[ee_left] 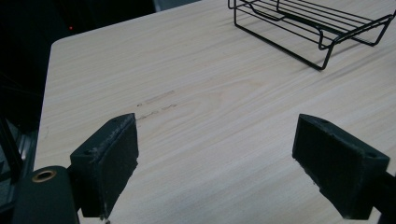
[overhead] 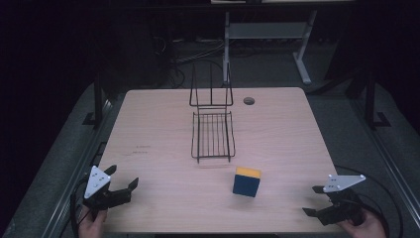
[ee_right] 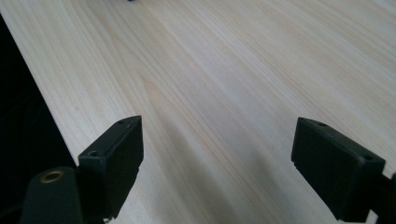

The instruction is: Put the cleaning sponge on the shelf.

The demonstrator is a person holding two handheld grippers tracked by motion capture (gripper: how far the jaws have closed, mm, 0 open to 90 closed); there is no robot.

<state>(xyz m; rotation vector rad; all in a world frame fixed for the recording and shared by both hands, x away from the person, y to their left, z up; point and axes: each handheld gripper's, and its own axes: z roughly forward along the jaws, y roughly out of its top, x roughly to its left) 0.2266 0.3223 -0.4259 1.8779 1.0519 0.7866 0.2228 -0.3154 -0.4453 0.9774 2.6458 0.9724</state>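
A black wire rack [overhead: 213, 135] stands at the middle of the light wooden table [overhead: 158, 124], its upright back toward the far side. A blue block with a yellow top [overhead: 246, 182] sits in front of the rack, slightly to the right. My left gripper [overhead: 122, 177] is at the near left corner, held by a hand, jaws open and nothing between them. My right gripper [overhead: 312, 200] is at the near right corner, also open with nothing in it. In the left gripper view the open left gripper [ee_left: 215, 140] points over bare wood toward the rack [ee_left: 313, 28]. The right gripper [ee_right: 217, 140] stands wide over bare wood.
A round dark hole [overhead: 249, 101] marks the table's far side, right of the rack. Faint marks [ee_left: 156, 100] show on the wood ahead of the left gripper. A white desk frame [overhead: 267, 34] stands on the dark floor beyond the table.
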